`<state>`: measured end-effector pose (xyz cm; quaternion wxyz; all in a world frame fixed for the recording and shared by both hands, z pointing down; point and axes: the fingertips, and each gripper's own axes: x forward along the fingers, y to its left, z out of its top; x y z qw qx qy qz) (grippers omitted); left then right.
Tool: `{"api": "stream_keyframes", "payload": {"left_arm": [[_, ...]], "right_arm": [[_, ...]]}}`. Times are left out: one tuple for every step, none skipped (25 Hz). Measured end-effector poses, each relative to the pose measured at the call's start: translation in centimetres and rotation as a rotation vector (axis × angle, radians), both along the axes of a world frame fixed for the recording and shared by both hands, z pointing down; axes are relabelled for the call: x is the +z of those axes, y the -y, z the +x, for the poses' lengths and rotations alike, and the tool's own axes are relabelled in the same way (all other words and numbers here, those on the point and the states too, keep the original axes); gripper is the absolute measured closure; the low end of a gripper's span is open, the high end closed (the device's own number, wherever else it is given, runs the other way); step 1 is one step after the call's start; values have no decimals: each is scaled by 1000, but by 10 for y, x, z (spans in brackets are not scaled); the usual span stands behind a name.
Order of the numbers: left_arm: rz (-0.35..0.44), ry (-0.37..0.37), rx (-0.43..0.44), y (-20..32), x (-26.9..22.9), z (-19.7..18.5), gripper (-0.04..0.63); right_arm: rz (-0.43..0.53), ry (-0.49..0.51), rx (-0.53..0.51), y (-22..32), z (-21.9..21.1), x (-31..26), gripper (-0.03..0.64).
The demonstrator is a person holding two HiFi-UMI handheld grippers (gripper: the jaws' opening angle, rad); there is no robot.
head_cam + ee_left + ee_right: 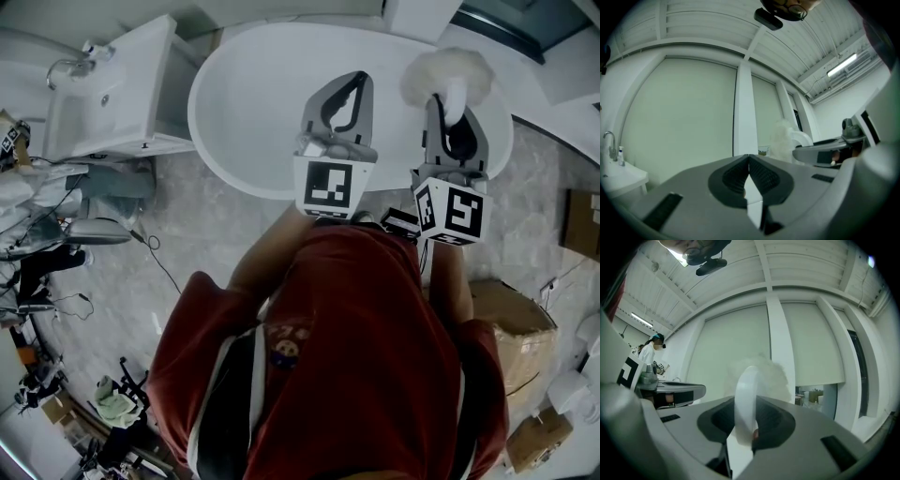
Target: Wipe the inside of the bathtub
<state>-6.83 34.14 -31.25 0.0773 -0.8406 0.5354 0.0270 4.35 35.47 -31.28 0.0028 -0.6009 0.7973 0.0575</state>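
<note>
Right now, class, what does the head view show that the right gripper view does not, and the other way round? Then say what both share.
Only the head view: the bathtub seen from above, the sink beside it, the floor and a box.
Only the right gripper view: the ceiling, tall wall panels and a second person at far left.
Both: the right gripper shut on the duster, with the left gripper beside it.
</note>
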Motion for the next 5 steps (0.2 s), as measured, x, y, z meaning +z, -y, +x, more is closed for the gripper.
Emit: {"api": "stream_keyframes", "payload": {"left_arm": [[1,3,0,-1,0,0,580],[2,8,1,-1,1,0,580],[2,10,2,-2,1,0,580],[1,11,2,-3,1,1,580],[0,12,2,-3,2,1,580]], "right_arm": [[-1,-2,-1,0,0,1,520],[-2,-2,-2,-1,0,1,520],[-3,-1,-3,-1,0,1,520],[-3,-1,-3,-1,0,1,520],[-4,0,-4,-2,0,1,520]]}}
